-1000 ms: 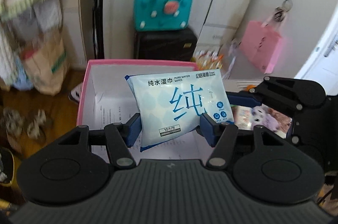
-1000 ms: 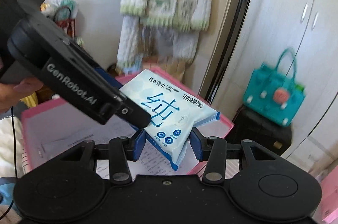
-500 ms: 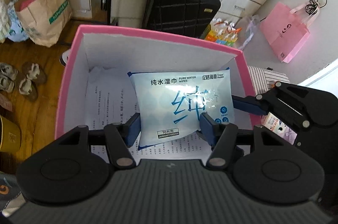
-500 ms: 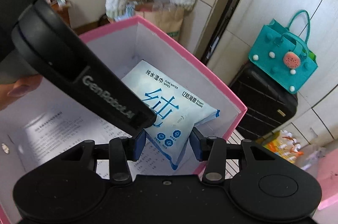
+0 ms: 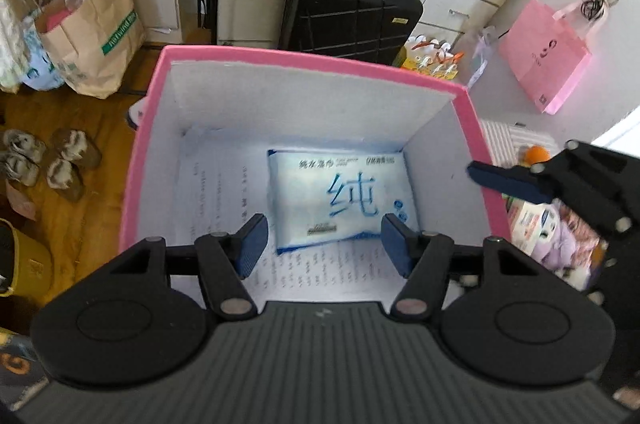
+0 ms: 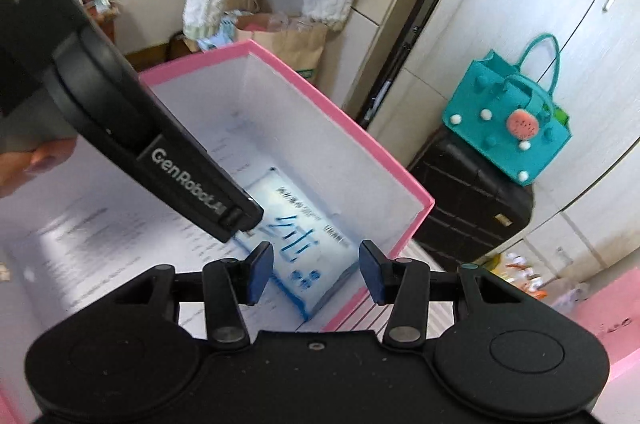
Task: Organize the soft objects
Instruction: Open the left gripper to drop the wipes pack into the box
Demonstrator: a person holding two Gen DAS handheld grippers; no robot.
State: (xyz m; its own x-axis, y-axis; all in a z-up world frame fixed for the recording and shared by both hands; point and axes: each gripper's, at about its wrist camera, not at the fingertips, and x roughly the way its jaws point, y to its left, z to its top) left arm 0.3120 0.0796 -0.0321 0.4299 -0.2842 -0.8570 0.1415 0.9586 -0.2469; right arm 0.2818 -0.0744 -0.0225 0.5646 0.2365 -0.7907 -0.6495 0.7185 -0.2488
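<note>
Left gripper (image 5: 322, 244) hangs over the pink-rimmed box (image 5: 304, 61), its jaws opening, and the wet-wipes pack (image 5: 340, 200) shows between the blue pads but below them, touching neither. That pack lies flat on the printed paper sheet (image 5: 224, 200) lining the box floor, tucked into the far right corner of the box, its right edge against the white inner wall. Right gripper (image 6: 316, 274) hovers above the box's right wall, jaws moderately apart and empty; the pack sits beneath its gap too, clear of both pads. A person's fingertip (image 6: 40, 160) shows at the box's left side in the right wrist view. Judging from this, the drop of the pack into the box is finishing. Next, both grippers should lift straight up clear of the box rim without snagging it, then turn to the soft packs (image 5: 560, 236) just outside the box's right wall, which look like the next things to sort.
</note>
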